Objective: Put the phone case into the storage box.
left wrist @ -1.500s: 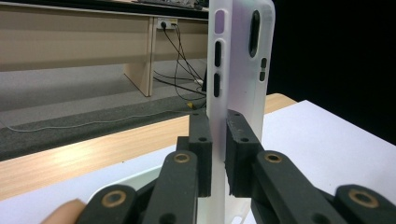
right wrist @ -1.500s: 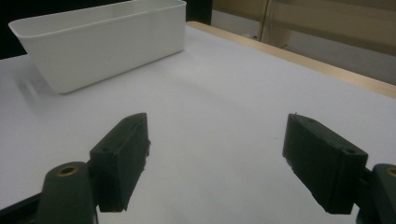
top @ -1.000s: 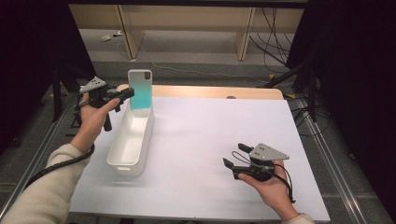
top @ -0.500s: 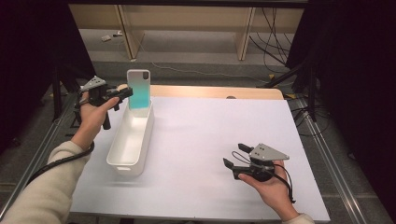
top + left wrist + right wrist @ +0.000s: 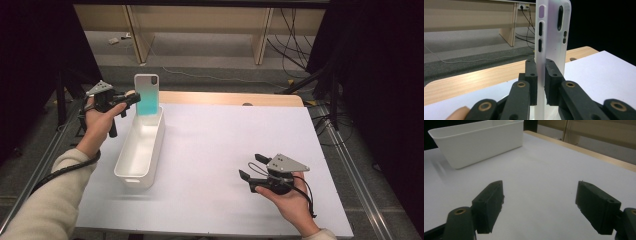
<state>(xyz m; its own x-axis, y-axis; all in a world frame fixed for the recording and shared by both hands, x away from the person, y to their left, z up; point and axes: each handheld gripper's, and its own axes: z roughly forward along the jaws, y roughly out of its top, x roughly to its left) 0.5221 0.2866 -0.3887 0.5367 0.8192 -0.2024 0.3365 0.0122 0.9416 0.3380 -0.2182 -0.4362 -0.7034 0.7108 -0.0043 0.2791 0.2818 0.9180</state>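
Note:
A phone case (image 5: 147,94), white at the top and fading to turquoise below, stands upright over the far end of a long white bin (image 5: 140,146). My left gripper (image 5: 134,98) is shut on the case's left edge, holding it above the bin. In the left gripper view the case (image 5: 551,37) rises edge-on between the two black pads (image 5: 532,80), its button and camera cutouts showing. My right gripper (image 5: 250,167) rests open at the near right of the white table sheet (image 5: 225,130). In the right gripper view its gripper (image 5: 541,205) has nothing between the jaws, and the bin (image 5: 479,142) lies ahead.
The white sheet covers a wooden table whose bare edge (image 5: 230,97) shows at the far side. Wooden shelving legs (image 5: 260,32) and cables (image 5: 295,35) lie on the floor beyond. A black stand (image 5: 62,95) is off the table's left edge.
The left gripper and the phone case have shifted very slightly toward the bin's far end. The right gripper has stayed put.

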